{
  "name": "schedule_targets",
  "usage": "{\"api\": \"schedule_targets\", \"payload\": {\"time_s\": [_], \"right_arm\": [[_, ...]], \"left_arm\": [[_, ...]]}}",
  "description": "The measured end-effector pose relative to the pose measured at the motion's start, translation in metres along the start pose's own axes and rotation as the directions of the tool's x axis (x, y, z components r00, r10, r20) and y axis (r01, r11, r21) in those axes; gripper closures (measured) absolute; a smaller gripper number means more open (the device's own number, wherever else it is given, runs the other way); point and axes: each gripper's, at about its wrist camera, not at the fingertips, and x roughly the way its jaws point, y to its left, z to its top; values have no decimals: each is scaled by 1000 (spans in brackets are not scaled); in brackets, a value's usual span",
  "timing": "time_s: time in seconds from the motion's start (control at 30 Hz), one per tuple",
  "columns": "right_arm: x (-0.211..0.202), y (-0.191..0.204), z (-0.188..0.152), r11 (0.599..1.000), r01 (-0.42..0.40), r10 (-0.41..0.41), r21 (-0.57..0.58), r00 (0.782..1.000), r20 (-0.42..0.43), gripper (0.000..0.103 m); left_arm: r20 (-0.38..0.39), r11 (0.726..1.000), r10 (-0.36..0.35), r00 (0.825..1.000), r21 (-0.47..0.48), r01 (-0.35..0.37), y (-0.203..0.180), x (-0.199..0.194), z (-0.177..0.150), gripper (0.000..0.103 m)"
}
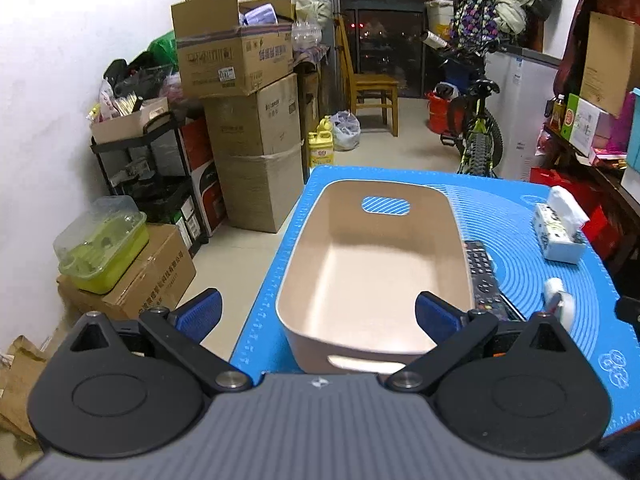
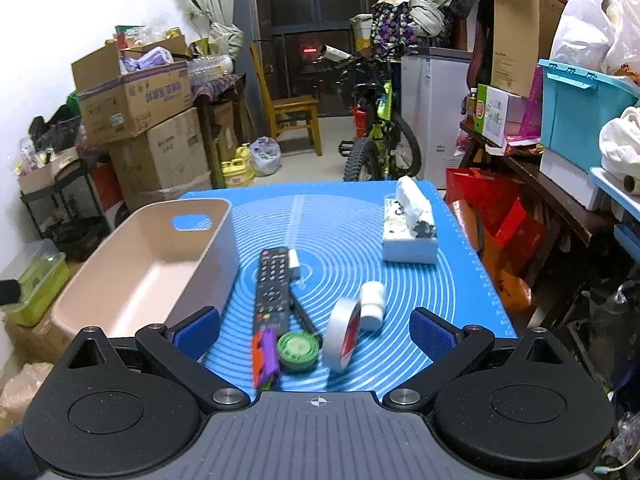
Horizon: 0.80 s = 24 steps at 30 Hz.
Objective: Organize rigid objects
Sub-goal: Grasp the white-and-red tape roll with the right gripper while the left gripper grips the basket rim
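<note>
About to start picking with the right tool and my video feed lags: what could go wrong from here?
1. The tape roll stands on edge; a nudge from the open right tool could send it rolling off the mat.
2. The green tin, purple-orange item and remote crowd together, so closing on one may shove the others.
3. The bin sits near the mat's left edge; a bump could push it over.

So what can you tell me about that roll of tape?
The roll of tape is a white ring with a red inner core. It stands up on its edge on the blue mat, tilted a little. It sits just in front of a small white bottle, with a green round lid on its left. Neither gripper touches it.
</note>
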Motion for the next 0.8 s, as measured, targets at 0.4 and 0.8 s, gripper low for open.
{"api": "schedule_targets", "payload": {"time_s": [0.4, 0.8], "right_arm": [[111, 1, 22, 995, 93, -88, 40, 989, -122, 12], [182, 6, -4, 985, 169, -175, -46, 948, -265, 30]], "left_arm": [[-180, 1000, 7, 984, 23, -3, 32, 107, 13, 22], [-352, 996, -86, 932, -7, 89, 43, 166, -10, 70]]}}
